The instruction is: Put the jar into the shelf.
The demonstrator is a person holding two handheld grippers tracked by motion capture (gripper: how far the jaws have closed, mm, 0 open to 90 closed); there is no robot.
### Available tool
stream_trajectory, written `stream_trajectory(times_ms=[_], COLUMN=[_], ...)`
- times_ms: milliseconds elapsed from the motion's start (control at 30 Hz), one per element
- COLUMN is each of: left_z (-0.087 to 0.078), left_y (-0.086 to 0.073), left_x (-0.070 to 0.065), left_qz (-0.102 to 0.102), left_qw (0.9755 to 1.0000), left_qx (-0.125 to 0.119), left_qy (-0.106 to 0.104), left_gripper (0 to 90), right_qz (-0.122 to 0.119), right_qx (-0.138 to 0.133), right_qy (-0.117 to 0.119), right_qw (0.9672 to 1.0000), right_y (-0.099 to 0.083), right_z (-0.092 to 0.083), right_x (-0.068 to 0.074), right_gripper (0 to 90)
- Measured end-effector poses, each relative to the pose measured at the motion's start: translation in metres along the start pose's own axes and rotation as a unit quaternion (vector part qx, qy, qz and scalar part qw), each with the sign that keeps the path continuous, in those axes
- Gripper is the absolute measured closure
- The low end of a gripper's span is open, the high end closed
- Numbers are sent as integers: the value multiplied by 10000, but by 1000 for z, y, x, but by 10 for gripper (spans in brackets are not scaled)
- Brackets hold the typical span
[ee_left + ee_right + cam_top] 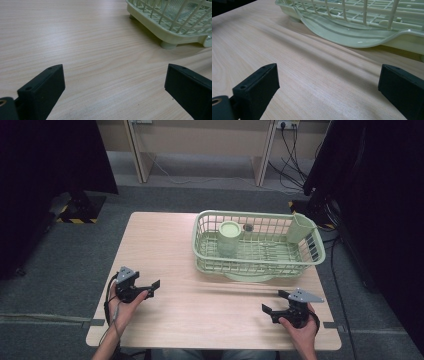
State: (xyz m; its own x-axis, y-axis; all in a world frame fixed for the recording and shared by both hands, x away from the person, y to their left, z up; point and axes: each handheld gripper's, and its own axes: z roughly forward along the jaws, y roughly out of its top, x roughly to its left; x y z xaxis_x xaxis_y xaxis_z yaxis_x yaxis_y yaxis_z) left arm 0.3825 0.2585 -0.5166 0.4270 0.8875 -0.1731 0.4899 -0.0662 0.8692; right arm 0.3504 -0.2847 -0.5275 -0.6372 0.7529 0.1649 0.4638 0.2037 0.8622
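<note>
— So, where are you standing with both claws?

— Well, going from the left: I am holding my left gripper [154,287] over the bare table [165,245], well short of the green dish basket [207,265] and off its near left corner, jaws spread wide with nothing between them. My right gripper [274,304] is hovering on the near side of the basket too, toward its right end, jaws equally spread and empty.

— And what are you going for?

— I am judging it to be the jar [229,239] with the green lid, standing upright inside the basket's left half. A pale cutlery cup [300,228] is sitting at the basket's far right corner.

— How are you doing it well?

— I am thinking the left claw should be rising over the basket's near rim first, then dropping straight down around the jar's sides, keeping the jaws wide so they are not catching the wires.

— Anything you are struggling to see?

— Yes. In the left gripper view the basket wall [160,22] is cutting across the jar, blurring it. A small dark thing behind the jar is too small to name.
</note>
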Motion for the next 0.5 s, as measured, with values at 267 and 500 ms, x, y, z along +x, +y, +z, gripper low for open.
stream_trajectory(times_ms=[267, 500], left_z=[1, 1], left_y=[-3, -8], left_x=[-2, -2], left_qz=[36, 38], left_qw=[10000, 10000], left_qx=[16, 4], left_qy=[-18, -5], left_gripper=[25, 25], right_qz=[6, 7], right_qx=[-4, -5], right_qy=[2, 1], right_qw=[10000, 10000], right_y=[0, 0], right_z=[0, 0], right_x=[0, 0], right_gripper=[38, 37])
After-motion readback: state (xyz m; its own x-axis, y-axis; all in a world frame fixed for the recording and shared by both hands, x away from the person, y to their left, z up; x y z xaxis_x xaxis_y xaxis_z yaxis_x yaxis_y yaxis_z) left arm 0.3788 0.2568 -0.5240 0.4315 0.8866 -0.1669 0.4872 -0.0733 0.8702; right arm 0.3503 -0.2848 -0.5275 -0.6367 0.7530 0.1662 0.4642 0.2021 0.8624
